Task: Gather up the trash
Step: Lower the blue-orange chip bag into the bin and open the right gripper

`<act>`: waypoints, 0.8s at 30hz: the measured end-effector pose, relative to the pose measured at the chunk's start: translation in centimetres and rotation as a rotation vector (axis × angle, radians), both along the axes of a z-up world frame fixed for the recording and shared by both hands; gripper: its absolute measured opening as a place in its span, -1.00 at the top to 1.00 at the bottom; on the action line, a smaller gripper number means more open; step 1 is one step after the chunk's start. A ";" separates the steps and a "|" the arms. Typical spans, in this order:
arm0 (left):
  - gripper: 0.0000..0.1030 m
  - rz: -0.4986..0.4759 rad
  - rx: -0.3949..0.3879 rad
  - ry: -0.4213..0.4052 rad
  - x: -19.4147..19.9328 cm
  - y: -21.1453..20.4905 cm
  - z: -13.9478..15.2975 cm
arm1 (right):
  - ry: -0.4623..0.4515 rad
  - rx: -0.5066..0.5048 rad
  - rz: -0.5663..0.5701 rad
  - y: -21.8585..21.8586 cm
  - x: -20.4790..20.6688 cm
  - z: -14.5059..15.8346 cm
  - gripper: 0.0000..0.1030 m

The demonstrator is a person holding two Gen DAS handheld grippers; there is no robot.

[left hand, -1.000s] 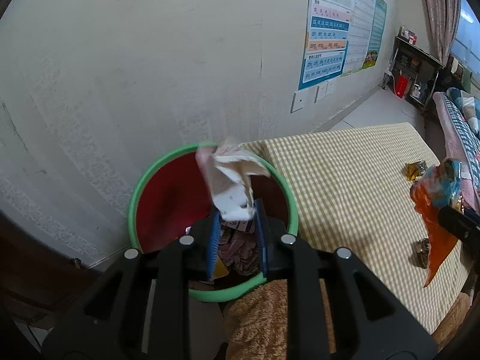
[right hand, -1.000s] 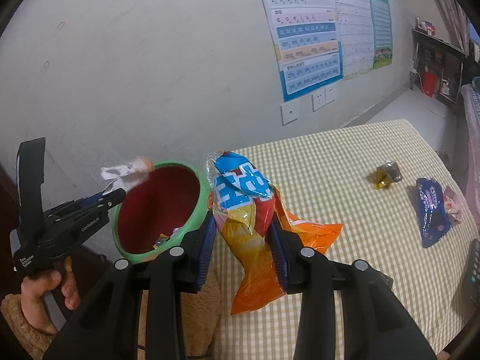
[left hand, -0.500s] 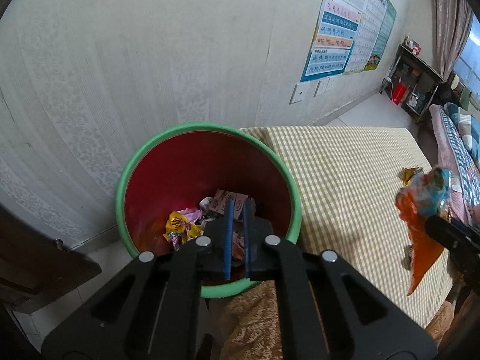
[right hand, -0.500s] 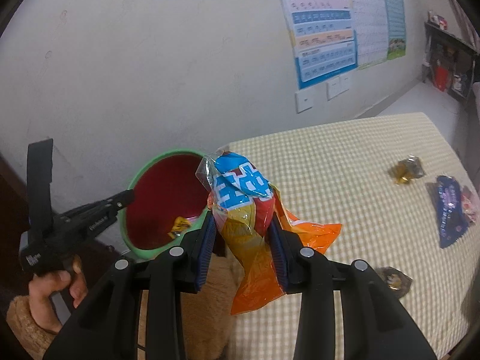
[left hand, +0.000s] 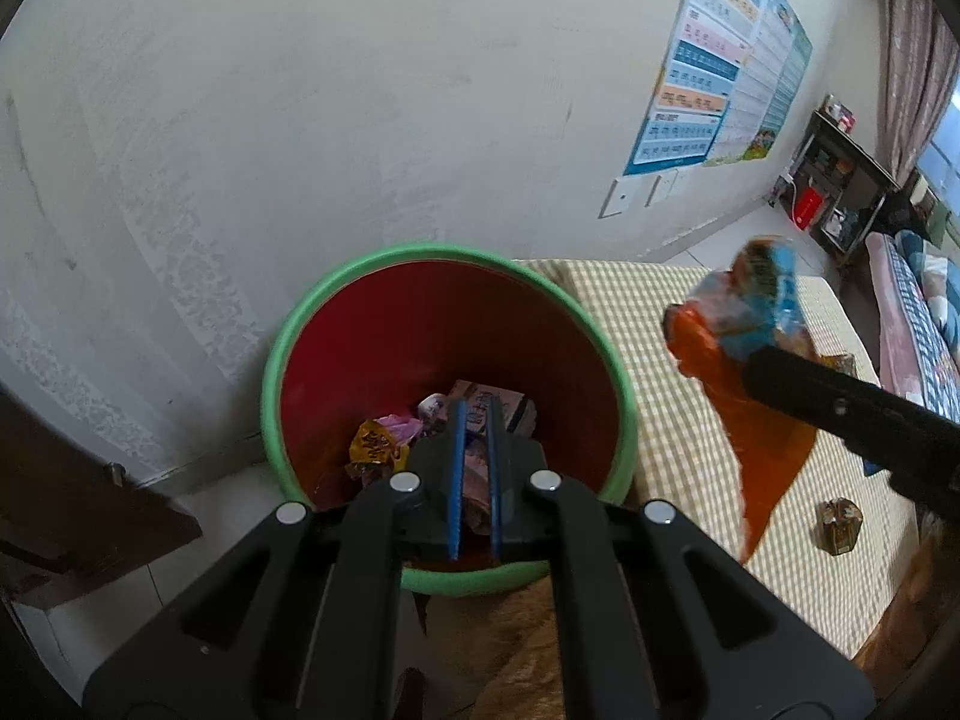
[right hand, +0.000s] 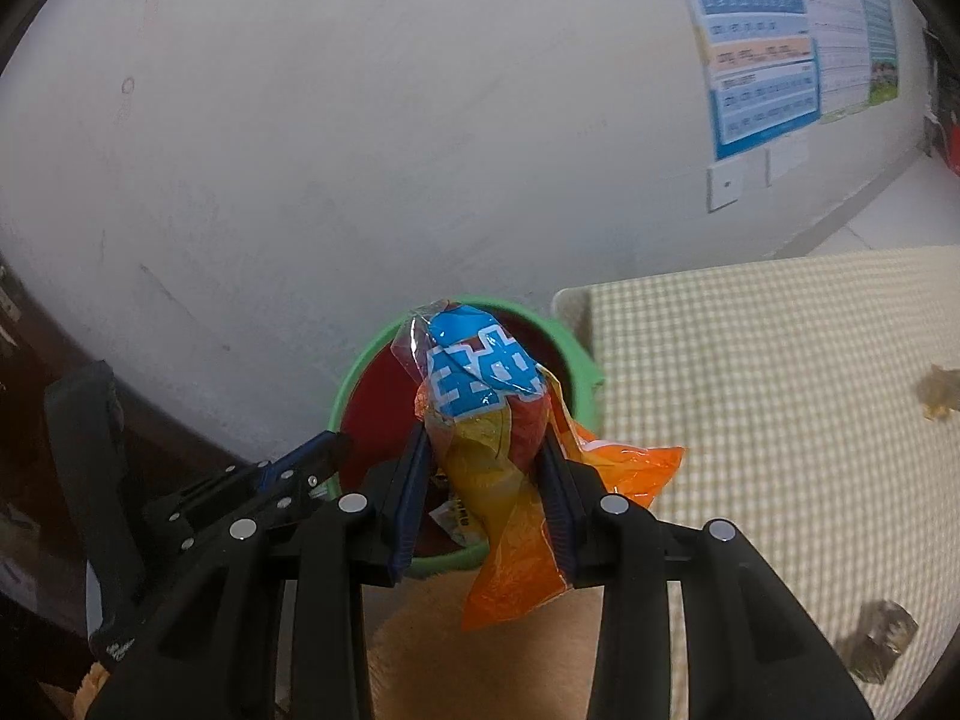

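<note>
A green-rimmed bin with a red inside stands on the floor against the wall, at the end of the checked table; it also shows in the right wrist view. Wrappers lie at its bottom. My left gripper hovers over the bin mouth, jaws nearly together and empty. My right gripper is shut on an orange and blue snack bag and holds it above the bin's near rim. The bag also shows in the left wrist view, right of the bin.
The table with a yellow checked cloth lies right of the bin. Small crumpled wrappers rest on it. A white wall with posters is behind. Dark wooden furniture is left of the bin.
My left gripper let go of the crumpled paper into the bin and closed. My right gripper carried the snack bag left, from over the table to over the bin.
</note>
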State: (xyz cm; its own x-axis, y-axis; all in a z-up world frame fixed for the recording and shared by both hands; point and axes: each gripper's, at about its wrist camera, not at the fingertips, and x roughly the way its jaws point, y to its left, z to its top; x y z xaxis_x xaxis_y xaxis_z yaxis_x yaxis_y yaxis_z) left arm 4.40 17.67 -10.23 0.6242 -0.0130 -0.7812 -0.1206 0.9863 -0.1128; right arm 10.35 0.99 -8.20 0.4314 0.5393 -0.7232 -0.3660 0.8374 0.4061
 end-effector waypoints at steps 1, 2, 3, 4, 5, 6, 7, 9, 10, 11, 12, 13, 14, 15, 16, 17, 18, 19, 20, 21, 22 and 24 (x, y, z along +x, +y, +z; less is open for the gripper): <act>0.89 0.008 -0.005 0.002 -0.1 0.4 -0.1 | 0.007 0.002 0.009 0.6 0.3 -0.2 0.32; 0.89 0.014 -0.009 0.004 0.0 0.7 -0.2 | 0.014 0.004 0.018 1.2 0.6 -0.4 0.32; 0.89 0.020 -0.012 0.006 -0.1 1.1 -0.3 | 0.020 0.009 0.027 1.8 0.9 -0.5 0.32; 0.89 0.027 -0.015 0.008 -0.1 1.4 -0.4 | 0.024 0.014 0.034 2.2 1.2 -0.6 0.32; 0.89 0.034 -0.017 0.012 -0.1 1.7 -0.6 | 0.027 0.021 0.043 2.7 1.5 -0.7 0.29; 0.88 0.041 -0.019 0.016 -0.1 2.0 -0.7 | 0.032 0.030 0.064 3.4 1.8 -0.8 0.28; 0.87 0.046 -0.020 0.020 -0.2 2.2 -0.8 | 0.036 0.030 0.077 3.8 2.0 -0.9 0.27; 0.84 0.056 -0.026 0.031 -0.1 2.6 -1.1 | 0.033 0.013 0.080 4.5 2.2 -1.1 -0.20; 0.79 0.057 -0.029 0.034 -0.1 2.7 -1.1 | 0.027 0.009 0.072 4.4 2.0 -1.2 -0.20; 0.76 0.055 -0.030 0.036 -0.1 2.7 -1.1 | 0.027 0.011 0.067 4.2 1.8 -1.2 -0.20; 0.71 0.052 -0.026 0.035 -0.1 2.6 -1.1 | 0.028 0.010 0.057 3.8 1.5 -1.3 -0.20; 0.63 0.048 -0.021 0.036 -0.1 2.5 -1.1 | 0.027 0.004 0.044 3.3 1.2 -1.3 -0.20; 0.58 0.042 -0.017 0.036 0.0 2.3 -1.0 | 0.023 -0.005 0.027 2.6 1.0 -1.3 -0.20; 0.50 0.029 -0.010 0.038 0.0 2.0 -1.0 | 0.010 -0.021 0.002 1.5 0.2 -1.2 -0.20; 0.42 0.023 -0.005 0.036 0.0 1.7 -1.0 | -0.001 -0.034 -0.014 0.6 -0.2 -1.2 -0.20; 0.39 0.019 -0.001 0.032 0.0 1.5 -1.0 | -0.016 -0.057 -0.034 -0.6 -1.0 -1.2 -0.22; 0.30 0.014 0.002 0.030 0.0 1.1 -1.0 | -0.025 -0.078 -0.049 -1.5 -1.6 -1.3 -0.25; 0.24 0.012 -0.001 0.031 0.0 0.9 -1.0 | -0.037 -0.114 -0.073 -2.9 -2.4 -1.4 -0.27; 0.23 0.008 -0.011 0.037 0.2 0.7 -1.2 | -0.045 -0.144 -0.095 -4.1 -2.9 -1.6 -0.30; 0.23 0.005 -0.016 0.043 0.3 0.6 -1.3 | -0.054 -0.181 -0.122 -5.6 -3.6 -1.8 -0.32; 0.21 0.000 -0.019 0.051 0.3 0.3 -1.5 | -0.059 -0.226 -0.153 -7.3 -4.3 -2.2 -0.33; 0.13 -0.007 -0.015 0.059 0.3 -0.3 -1.7 | -0.058 -0.298 -0.210 -10.4 -5.3 -3.1 -0.35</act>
